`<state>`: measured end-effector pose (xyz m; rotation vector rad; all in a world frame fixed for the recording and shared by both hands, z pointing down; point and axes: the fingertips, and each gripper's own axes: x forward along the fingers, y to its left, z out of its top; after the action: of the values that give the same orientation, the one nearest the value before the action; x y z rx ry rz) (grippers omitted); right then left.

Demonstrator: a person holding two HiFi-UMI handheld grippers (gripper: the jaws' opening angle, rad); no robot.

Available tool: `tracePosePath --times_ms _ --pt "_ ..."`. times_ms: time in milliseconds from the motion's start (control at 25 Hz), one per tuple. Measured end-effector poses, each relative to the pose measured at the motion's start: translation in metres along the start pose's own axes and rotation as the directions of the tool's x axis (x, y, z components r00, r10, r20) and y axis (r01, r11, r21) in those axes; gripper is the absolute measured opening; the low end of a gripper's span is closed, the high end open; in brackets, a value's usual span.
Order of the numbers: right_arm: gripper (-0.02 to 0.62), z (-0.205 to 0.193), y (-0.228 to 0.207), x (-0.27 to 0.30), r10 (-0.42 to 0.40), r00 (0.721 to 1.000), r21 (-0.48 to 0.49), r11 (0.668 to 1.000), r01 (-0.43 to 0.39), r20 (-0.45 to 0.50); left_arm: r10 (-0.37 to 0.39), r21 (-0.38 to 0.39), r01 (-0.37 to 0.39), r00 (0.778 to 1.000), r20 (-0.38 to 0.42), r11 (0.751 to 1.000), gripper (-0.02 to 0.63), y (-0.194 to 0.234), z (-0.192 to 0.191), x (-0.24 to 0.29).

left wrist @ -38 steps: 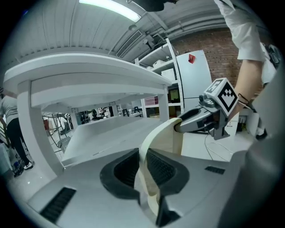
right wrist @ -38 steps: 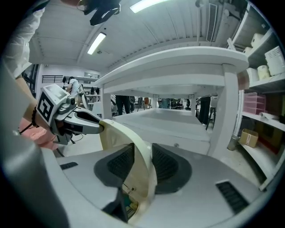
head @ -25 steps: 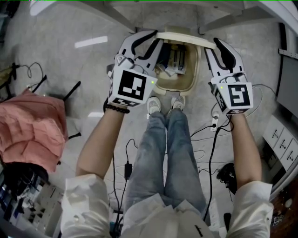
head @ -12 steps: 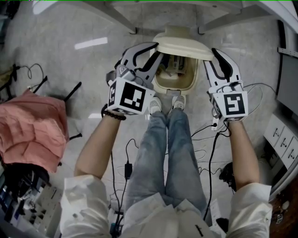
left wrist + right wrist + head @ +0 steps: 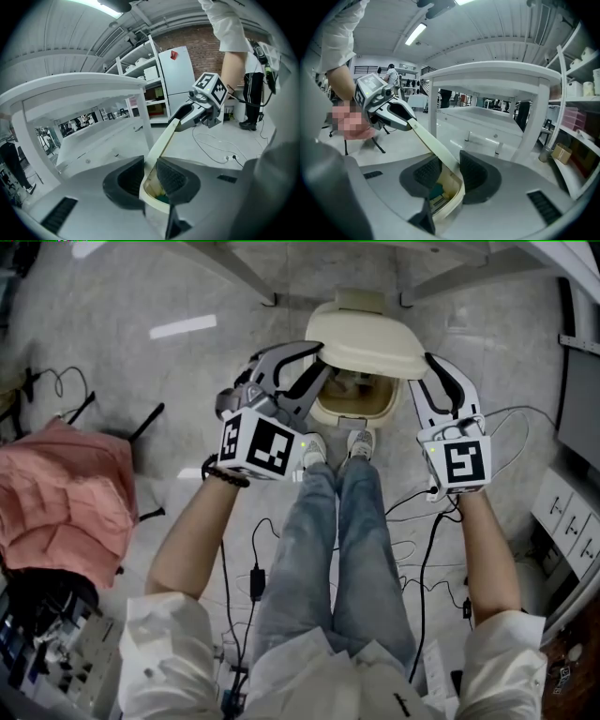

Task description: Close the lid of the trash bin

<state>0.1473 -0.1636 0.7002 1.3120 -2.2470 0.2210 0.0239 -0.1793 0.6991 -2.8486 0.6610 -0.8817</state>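
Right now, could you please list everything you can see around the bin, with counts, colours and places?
trash bin: one, cream, floor, by the table
lid: one, cream, half lowered over the bin
table: one, white, behind the bin
cloth: one, pink, far left
cables: several, black and white, floor
shoes: two, white, before the bin
legs: two, blue jeans, centre
left gripper: one, white and black, shut on lid's left edge
right gripper: one, white and black, shut on lid's right edge

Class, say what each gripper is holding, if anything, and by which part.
Both hold the bin lid: the left gripper clamps its left side edge, the right gripper its right side edge.
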Motion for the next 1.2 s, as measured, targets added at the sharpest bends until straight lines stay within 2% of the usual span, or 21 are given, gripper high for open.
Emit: tracePosePath --times_ms 280,480,680,960,1200 --pt "0.137 -0.009 0.01 -0.002 0.013 1.0 -0.043 0.999 -0.013 -0.017 -0.041 0.047 0.041 0.999 -0.01 0.998 0.097 -0.011 -0.009 -0.003" --pt "0.141 -0.018 0.015 -0.003 0.011 1.0 -0.07 0.997 -0.013 -0.028 -0.054 0.046 0.055 0.998 -0.016 0.997 0.104 -0.02 -0.016 -0.002" --pt "0.147 -0.033 0.025 -0.008 0.032 0.998 -0.144 0.989 -0.041 -0.062 -0.076 0.061 0.078 0.997 -0.032 0.995 0.112 -0.033 -0.024 -0.004" --pt "0.153 -0.036 0.031 -0.009 0.04 0.998 -0.146 0.988 -0.047 -0.05 -0.096 0.06 0.098 0.995 -0.037 0.993 0.12 -0.039 -0.029 -0.005" --pt "0.156 -0.044 0.038 -0.012 0.053 0.996 -0.198 0.978 -0.067 -0.075 -0.115 0.073 0.119 0.992 -0.052 0.99 0.127 -0.049 -0.036 -0.007"
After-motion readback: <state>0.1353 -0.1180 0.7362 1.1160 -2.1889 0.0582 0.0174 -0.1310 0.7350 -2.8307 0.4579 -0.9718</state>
